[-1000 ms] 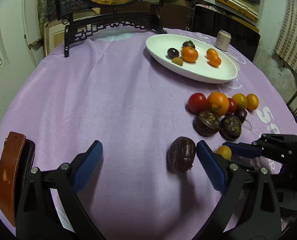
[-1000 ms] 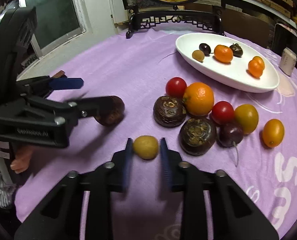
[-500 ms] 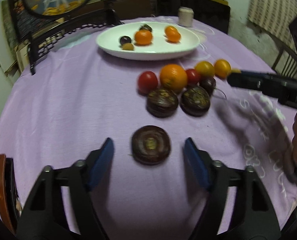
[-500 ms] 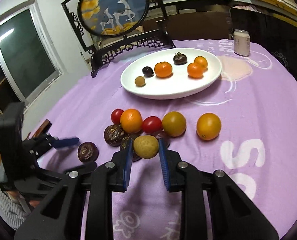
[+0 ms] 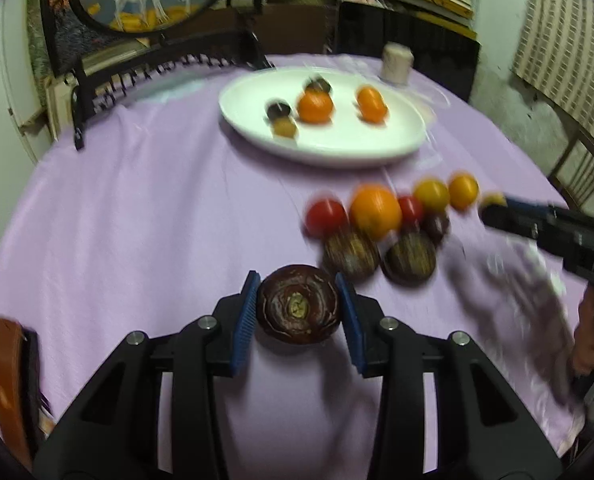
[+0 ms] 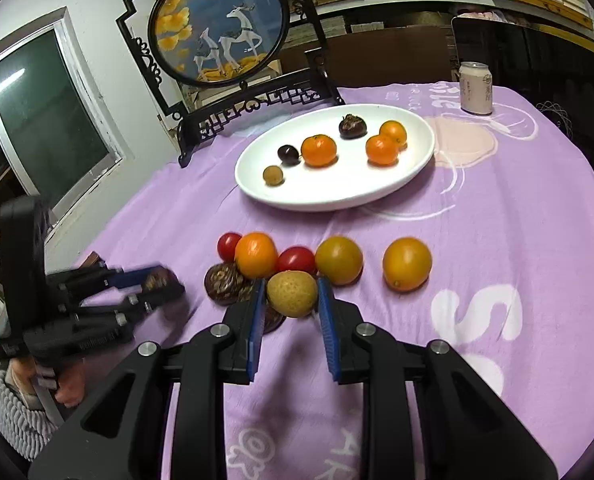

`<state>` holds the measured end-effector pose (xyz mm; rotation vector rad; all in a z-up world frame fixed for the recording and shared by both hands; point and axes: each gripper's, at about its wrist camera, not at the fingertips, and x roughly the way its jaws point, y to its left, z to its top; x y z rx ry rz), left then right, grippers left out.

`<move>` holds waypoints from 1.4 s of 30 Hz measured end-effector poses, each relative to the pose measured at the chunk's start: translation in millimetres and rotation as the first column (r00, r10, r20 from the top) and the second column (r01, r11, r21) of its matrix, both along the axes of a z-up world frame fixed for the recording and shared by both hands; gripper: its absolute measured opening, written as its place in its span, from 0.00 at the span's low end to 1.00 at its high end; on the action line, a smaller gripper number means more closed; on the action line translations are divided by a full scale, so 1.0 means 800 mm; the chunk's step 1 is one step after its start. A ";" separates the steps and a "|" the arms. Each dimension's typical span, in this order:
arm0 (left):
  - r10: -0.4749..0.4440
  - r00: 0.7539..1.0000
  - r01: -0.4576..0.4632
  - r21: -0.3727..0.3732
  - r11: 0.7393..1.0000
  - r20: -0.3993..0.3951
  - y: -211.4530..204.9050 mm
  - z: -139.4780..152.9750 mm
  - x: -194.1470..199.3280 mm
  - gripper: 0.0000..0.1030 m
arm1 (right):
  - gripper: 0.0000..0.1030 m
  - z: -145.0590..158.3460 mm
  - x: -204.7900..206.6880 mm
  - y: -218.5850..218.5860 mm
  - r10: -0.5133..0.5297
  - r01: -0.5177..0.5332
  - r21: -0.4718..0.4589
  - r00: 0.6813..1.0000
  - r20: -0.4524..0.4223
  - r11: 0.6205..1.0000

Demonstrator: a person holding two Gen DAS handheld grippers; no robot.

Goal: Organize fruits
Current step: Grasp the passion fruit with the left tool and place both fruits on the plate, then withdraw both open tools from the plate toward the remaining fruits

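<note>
My left gripper (image 5: 297, 280) is closing, and its blue pads press both sides of a dark purple-brown round fruit (image 5: 297, 308) low over the purple cloth. The view is blurred by motion. The right wrist view shows this gripper (image 6: 157, 280) at the left with the dark fruit in it. My right gripper (image 6: 291, 284) is shut on a small yellow-brown fruit (image 6: 291, 294), held above the loose heap: an orange (image 6: 255, 254), red tomatoes (image 6: 295, 260), yellow fruits (image 6: 339, 260) and dark fruits (image 6: 225, 282). Beyond lies the white oval plate (image 6: 329, 204) with several fruits.
A drinks can (image 6: 475, 88) stands at the far right of the table. A round painted screen on a black stand (image 6: 221, 28) rises behind the plate. A brown leather item (image 5: 9, 380) lies at the table's left edge. A person's hand (image 6: 69, 388) holds the left gripper.
The left jaws went from wide apart to closed on the dark fruit. The right gripper lifted the yellow-brown fruit off the cloth and carried it over the heap, towards the plate.
</note>
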<state>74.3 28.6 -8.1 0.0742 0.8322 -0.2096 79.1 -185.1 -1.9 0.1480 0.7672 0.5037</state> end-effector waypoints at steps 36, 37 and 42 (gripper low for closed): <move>0.084 0.994 -0.082 -0.031 0.996 0.073 -0.017 0.021 0.100 0.71 | 0.55 0.015 0.093 -0.036 -0.144 0.145 -0.019 0.988 0.057 0.989; 0.081 0.994 -0.079 -0.021 0.997 0.080 -0.016 0.020 0.094 0.72 | 0.55 0.015 0.091 -0.038 -0.148 0.149 -0.016 0.987 0.059 0.989; 0.095 0.993 -0.096 0.004 0.995 0.068 -0.003 0.010 0.075 0.75 | 0.55 0.009 0.079 -0.042 -0.151 0.152 -0.022 0.988 0.044 0.988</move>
